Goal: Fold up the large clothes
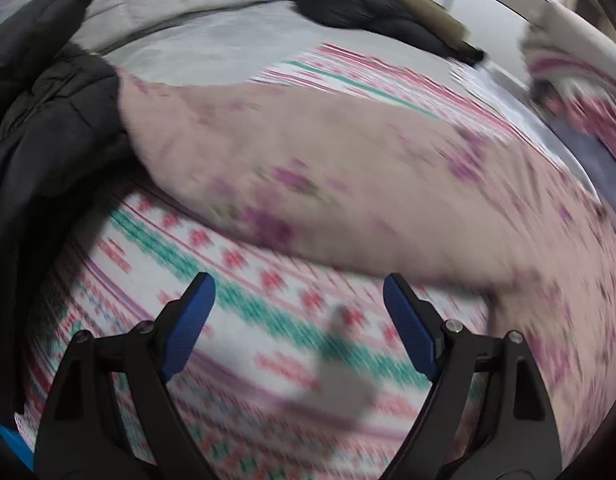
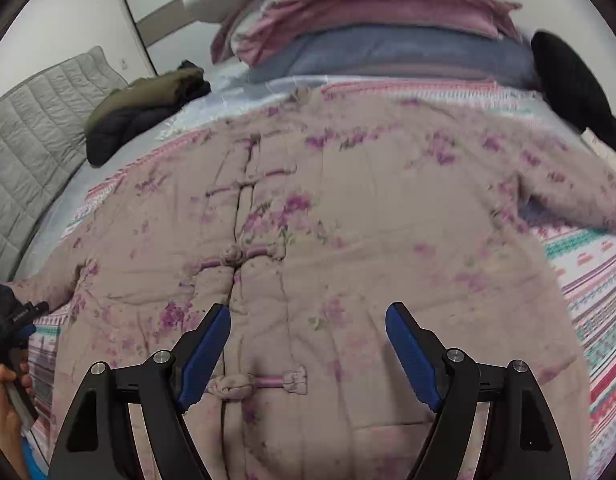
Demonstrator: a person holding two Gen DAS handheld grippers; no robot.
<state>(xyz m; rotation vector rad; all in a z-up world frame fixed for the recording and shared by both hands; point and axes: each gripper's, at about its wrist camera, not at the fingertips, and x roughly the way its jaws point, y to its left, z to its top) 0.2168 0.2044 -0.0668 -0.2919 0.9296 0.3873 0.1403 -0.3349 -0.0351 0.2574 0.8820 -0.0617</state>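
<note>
Jaws gaping empty on both grippers: right gripper (image 2: pixel 308 354) hovering over coat (image 2: pixel 328 220) front, placket running lengthwise away; left gripper (image 1: pixel 299 320) nearing sleeve (image 1: pixel 308 184) lying crosswise ahead.

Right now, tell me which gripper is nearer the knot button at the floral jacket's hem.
Right. The right gripper hovers open directly over the knot button on the floral jacket. The left gripper is off to the side, open over the striped blanket beside a sleeve.
</note>
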